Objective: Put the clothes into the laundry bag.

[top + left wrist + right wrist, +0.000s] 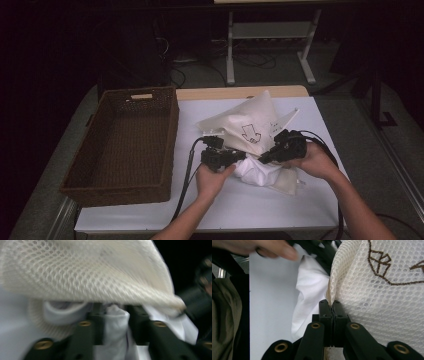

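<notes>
Cream mesh bag (pixel 250 125) with brown arrow print; white cloth (pixel 260 172) just beside it; dark brown woven basket (pixel 165 145); white desk (pixel 240 205).

Brown woven basket (pixel 120 145), rectangular, left of centre in the high view; handle slot in its far wall. It rests on the white table top (pixel 150 212) and overhangs the left edge. A strip of light wood (pixel 220 93) runs along the table's far edge, upper centre. Beyond it, top centre to upper right, a white metal frame (pixel 270 40) with two splayed feet on a dark floor, dark cables (pixel 250 61) lying loose between them. Surroundings left and right too dark to read.
</notes>
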### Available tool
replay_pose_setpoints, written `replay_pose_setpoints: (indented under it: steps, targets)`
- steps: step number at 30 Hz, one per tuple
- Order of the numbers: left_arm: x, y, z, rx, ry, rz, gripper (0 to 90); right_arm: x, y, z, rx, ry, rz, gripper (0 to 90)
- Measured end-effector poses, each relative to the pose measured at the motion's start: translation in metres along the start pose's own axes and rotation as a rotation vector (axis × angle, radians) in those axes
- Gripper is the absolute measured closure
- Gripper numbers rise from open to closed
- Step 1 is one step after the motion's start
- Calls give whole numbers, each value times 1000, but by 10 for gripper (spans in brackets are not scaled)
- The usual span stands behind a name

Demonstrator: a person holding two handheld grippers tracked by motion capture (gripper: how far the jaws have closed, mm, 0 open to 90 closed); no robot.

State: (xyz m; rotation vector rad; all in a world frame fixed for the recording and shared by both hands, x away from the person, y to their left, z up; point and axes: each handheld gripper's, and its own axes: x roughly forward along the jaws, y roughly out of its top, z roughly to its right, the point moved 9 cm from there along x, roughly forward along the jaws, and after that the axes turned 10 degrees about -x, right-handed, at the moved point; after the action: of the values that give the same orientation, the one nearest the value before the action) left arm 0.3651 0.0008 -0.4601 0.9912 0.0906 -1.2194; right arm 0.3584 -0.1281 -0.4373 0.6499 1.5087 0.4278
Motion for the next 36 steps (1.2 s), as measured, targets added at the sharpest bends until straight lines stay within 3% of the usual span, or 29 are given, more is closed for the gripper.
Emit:
replay_pose_setpoints:
  steps: [3,6,8,10,13,14,15,17,18,20,21,23,27,29,31,32,36]
  targets:
    - [-19,-12,3,7,-29,-48,428,1,0,2,3,0,0,887]
    - [-33,-29,5,39,-50,-92,372,2,2,2,-4,-7,-1,887]
    - [-33,-43,4,33,-67,-154,356,2,2,3,-2,-10,-1,887]
    - [-24,-55,1,38,-59,-204,353,3,4,2,-5,-12,4,887]
    - [4,-60,4,-75,-134,-256,375,4,6,1,-6,-2,21,886]
    - [13,-58,6,-115,-158,-251,380,4,7,0,-2,13,39,886]
    - [23,-55,9,-110,-156,-220,423,4,7,-1,-1,23,49,886]
    - [32,-50,9,-70,-129,-185,578,5,5,-2,-9,24,40,886]
    - [35,-46,10,-70,-133,-160,676,4,5,-4,-9,28,39,886]
    - [35,-43,14,-71,-143,-128,757,1,4,-4,-12,22,45,887]
    - [32,-42,16,-45,-139,-118,778,-1,5,-5,-17,24,54,887]
    - [24,-43,22,-5,-138,-103,794,-4,7,-9,-31,29,60,887]
    - [-1,-47,34,30,-167,-81,803,-6,17,-27,-82,58,63,887]
    - [-8,-45,38,25,-181,-62,804,-6,23,-36,-108,75,65,887]
    - [-4,-41,40,24,-180,-49,805,-5,28,-40,-127,76,51,887]
    - [0,-37,40,2,-190,-33,806,-4,29,-41,-130,76,46,887]
    - [19,-21,35,-47,-195,13,805,-12,33,-41,-129,78,88,889]
